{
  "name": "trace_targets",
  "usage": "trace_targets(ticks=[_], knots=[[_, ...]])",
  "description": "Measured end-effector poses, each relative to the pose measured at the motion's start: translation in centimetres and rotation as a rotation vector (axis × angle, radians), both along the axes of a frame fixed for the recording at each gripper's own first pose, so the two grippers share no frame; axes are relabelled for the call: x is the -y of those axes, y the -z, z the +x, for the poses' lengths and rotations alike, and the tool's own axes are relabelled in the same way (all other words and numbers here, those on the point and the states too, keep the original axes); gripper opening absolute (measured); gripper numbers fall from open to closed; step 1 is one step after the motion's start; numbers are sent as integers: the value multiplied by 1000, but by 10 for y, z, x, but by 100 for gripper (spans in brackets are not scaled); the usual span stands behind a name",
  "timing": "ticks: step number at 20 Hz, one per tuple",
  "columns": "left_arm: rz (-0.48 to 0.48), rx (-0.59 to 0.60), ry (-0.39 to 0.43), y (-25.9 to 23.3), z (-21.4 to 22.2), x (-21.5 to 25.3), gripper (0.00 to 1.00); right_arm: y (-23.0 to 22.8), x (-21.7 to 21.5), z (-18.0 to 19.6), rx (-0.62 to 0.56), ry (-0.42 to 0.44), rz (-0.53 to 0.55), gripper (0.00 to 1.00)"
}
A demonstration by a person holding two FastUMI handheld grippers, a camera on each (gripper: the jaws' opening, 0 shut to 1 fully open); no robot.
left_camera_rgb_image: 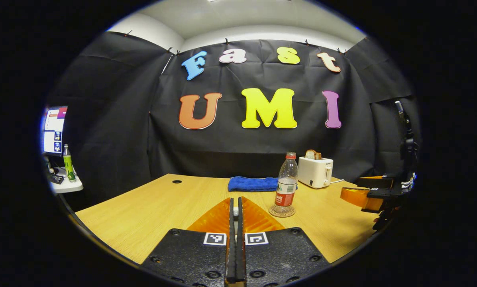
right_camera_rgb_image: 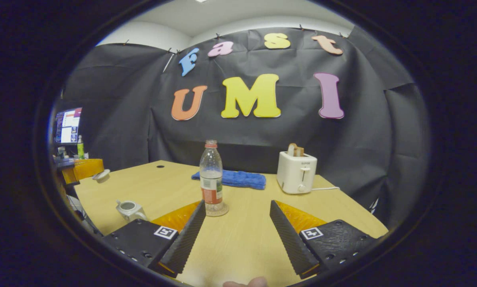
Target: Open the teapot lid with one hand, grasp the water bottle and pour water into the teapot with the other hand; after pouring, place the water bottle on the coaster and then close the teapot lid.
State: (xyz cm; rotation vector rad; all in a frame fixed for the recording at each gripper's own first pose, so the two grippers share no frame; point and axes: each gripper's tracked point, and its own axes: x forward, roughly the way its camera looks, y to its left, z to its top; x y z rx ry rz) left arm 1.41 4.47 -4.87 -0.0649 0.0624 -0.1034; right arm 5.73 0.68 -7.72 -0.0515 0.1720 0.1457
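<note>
Lid off, bottle on its coaster: closing the teapot is what's left.

Nearest, the right tool (right_camera_rgb_image: 236,235) hangs spread and empty over the bench (right_camera_rgb_image: 246,247). At near left the open teapot (right_camera_rgb_image: 130,209) sits, and above it the left tool (right_camera_rgb_image: 97,173) pinches the lid (right_camera_rgb_image: 101,175); its fingers look nearly pressed together. Farther in, the water bottle (right_camera_rgb_image: 211,177) stands on the coaster (right_camera_rgb_image: 217,212). Beyond lie a blue cloth (right_camera_rgb_image: 238,179) and a toaster (right_camera_rgb_image: 296,172). Next, I judge, the lid must come down squarely onto the teapot's mouth.
</note>
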Motion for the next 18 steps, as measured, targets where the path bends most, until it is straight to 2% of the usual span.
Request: trace_targets(ticks=[4, 9, 10, 11, 18], knots=[[-5, -25, 19, 17, 13, 10, 3, -3, 35, -13, 60, 81, -43, 96], [-17, -75, 31, 43, 21, 19, 3, 6, 56, -24, 46, 124, -31, 96], [-19, -82, 32, 46, 23, 21, 0, 8, 59, -26, 42, 130, -32, 95], [-23, -88, 34, 49, 24, 23, 3, 10, 62, -26, 38, 134, -32, 96], [-38, -121, 33, 61, 25, 24, 3, 21, 65, -29, 9, 134, -36, 96]])
